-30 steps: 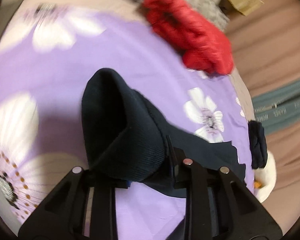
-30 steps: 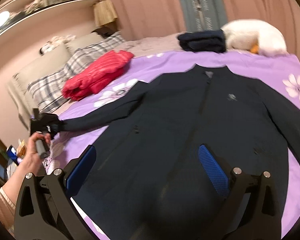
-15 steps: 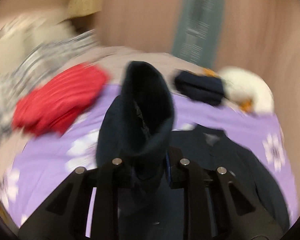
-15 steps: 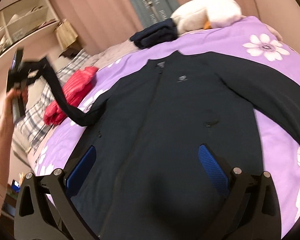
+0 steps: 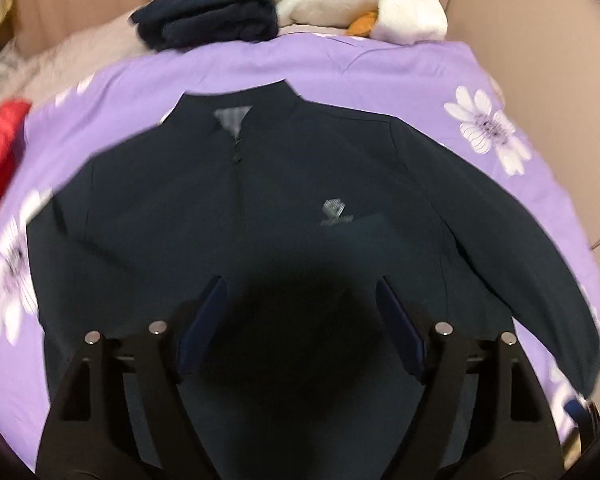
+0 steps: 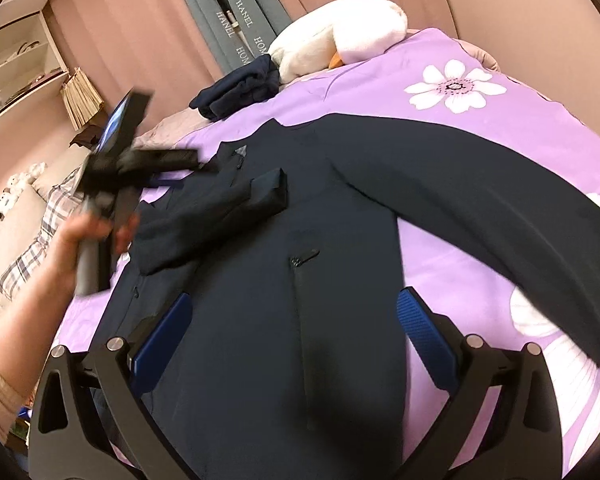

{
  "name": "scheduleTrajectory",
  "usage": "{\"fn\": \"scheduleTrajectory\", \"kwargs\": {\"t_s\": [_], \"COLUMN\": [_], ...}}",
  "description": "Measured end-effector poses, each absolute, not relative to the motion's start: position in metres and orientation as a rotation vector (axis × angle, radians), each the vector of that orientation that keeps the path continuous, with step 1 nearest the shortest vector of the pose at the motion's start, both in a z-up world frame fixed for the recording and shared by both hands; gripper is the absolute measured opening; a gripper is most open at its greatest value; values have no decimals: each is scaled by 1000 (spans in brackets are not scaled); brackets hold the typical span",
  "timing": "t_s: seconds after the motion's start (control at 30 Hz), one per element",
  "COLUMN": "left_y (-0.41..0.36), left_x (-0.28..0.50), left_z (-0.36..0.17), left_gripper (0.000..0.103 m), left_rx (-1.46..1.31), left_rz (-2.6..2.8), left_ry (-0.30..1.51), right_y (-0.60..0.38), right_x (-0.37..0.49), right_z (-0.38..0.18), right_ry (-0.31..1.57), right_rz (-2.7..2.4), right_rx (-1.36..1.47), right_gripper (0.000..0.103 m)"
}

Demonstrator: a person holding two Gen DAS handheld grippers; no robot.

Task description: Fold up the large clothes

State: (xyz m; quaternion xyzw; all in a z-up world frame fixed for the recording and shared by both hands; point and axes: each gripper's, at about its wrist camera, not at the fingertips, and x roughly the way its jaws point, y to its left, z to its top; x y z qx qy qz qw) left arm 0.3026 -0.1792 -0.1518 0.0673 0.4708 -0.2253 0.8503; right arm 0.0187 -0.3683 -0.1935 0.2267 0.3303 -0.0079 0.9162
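Left hand-held gripper [image 6: 140, 148] is opening, empty, with its sleeve [image 6: 220, 216] laid across the jacket [image 6: 300, 280] for folding; right hand-held gripper [image 6: 294, 320] hovers wide open, empty.

- pretty clearly a home bedroom: big bed with a purple flowered bedspread [image 6: 480, 60]
- plaid pillows [image 6: 40, 236] at 9 o'clock
- pink curtains [image 6: 140, 40] behind, white plush toy [image 6: 340, 40] at 12
- wall shelf [image 6: 16, 64] at 10 o'clock
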Motion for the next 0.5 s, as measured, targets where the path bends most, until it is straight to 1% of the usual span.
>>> {"fn": "scheduleTrajectory", "kwargs": {"t_s": [0.03,0.07,0.2,0.3,0.4,0.47,0.5], "left_y": [-161,-124,-15,49,86,98,101], "left_x": [296,297,306,314,320,329,335], "left_z": [-151,-149,-156,-182,-207,-222,-231], "left_gripper": [86,86,86,86,86,86,86], "left_rx": [104,40,-189,-255,-406,-537,-611], "left_rz": [-477,-463,-354,-223,-225,-239,-245], "left_ry": [985,977,974,1017,1057,1061,1060], "right_y": [-369,-369,-362,-362,-368,-367,-365], "right_x": [22,28,71,113,159,186,203], "right_z": [-196,-198,-206,-214,-225,-231,-236], "right_ry": [684,692,724,751,810,833,856], "right_rz": [-3,13,89,132,131,124,110], "right_rx": [474,480,480,518,586,583,569], "right_gripper": [102,102,102,102,102,101,100]}}
